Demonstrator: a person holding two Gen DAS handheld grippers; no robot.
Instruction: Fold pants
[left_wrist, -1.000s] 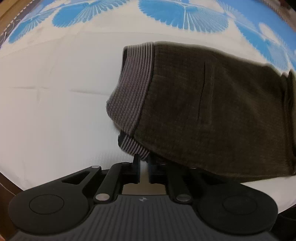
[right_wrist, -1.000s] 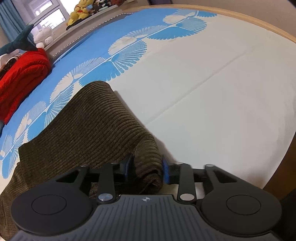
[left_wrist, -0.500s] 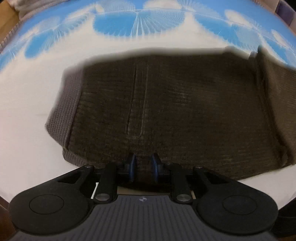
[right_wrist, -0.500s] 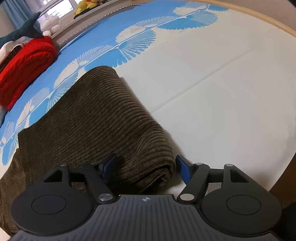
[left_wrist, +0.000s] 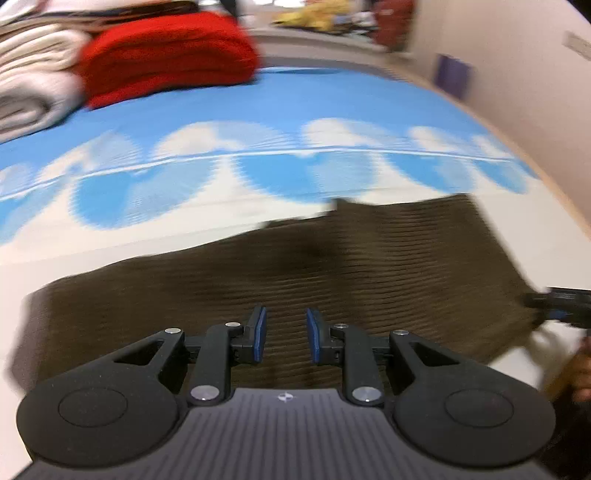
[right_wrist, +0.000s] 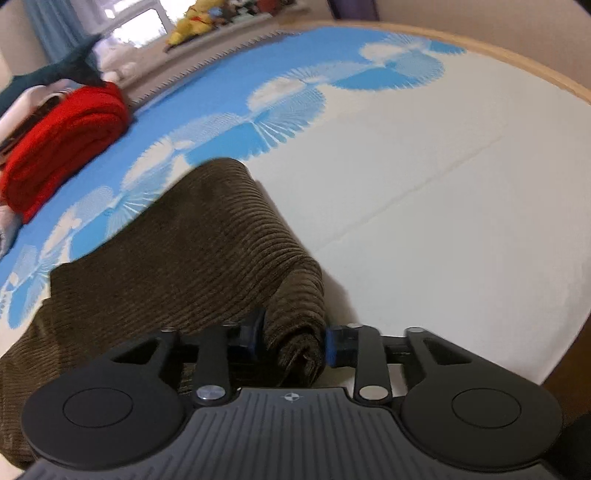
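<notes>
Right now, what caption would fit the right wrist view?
Right gripper closing around the folded edge of brown corduroy pants on a blue-and-white bedsheet.

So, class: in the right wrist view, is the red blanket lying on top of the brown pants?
No. The red blanket sits far back on the bed, with blue sheet showing between it and the brown pants.
</notes>
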